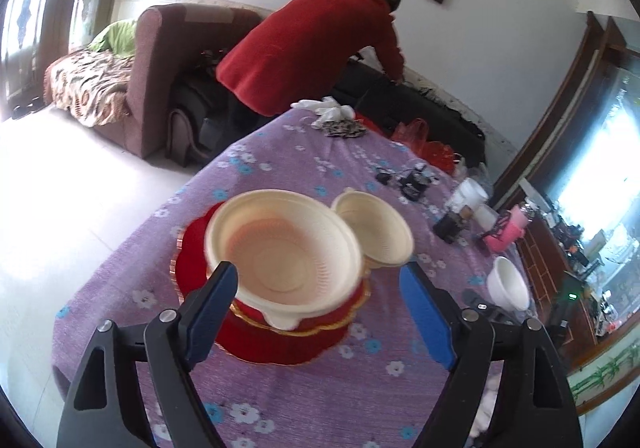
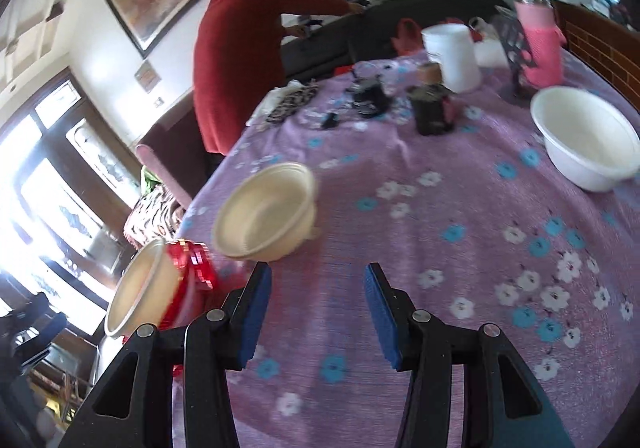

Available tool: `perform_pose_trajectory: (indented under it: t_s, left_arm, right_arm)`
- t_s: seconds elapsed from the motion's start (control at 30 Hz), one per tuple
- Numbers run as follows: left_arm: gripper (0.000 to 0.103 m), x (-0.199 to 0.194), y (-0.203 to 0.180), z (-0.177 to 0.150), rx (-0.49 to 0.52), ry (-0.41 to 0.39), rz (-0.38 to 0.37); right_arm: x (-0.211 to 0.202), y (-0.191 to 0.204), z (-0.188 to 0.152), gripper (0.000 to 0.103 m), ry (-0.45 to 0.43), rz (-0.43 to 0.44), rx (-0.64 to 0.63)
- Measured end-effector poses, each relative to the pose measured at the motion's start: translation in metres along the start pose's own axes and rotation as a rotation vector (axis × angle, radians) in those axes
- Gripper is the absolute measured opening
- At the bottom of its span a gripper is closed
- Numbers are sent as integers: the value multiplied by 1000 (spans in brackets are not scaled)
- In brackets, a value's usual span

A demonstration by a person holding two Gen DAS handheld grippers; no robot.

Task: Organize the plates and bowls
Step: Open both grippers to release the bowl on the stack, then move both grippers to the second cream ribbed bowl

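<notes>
The right gripper [image 2: 318, 312] hovers over the purple cloth [image 2: 400, 248], jaws apart, nothing between them. A cream bowl [image 2: 266, 213] lies ahead-left; another [image 2: 138, 288] sits on red plates [image 2: 194, 268]. A white bowl [image 2: 588, 139] stands far right.

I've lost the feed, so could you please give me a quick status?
Left gripper open, right gripper open, both empty. Cream bowl stacked on red plates. Second cream bowl loose alongside.

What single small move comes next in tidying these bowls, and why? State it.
Probably swing the right gripper toward the white bowl: its jaws stand open and empty, that bowl sits alone on the purple cloth, and the cream bowls are already gathered on the red plates.
</notes>
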State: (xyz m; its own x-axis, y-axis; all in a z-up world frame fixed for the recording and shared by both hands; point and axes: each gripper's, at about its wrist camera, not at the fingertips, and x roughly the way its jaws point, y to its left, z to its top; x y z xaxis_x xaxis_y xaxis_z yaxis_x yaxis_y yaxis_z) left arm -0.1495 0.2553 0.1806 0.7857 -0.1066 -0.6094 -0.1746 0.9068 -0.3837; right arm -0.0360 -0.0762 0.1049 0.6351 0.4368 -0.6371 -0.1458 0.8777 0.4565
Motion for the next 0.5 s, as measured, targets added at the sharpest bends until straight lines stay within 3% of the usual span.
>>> perform_pose_trajectory:
  t_s: [0.27,0.5]
  left_arm:
    - [83,-7,-20,-19,34,-61,-11]
    - [83,-13,-1,-11,44,-121,41]
  right_arm:
    - [34,-2,13,52,66,9,29]
    - [108,17,47,52,180,41,98]
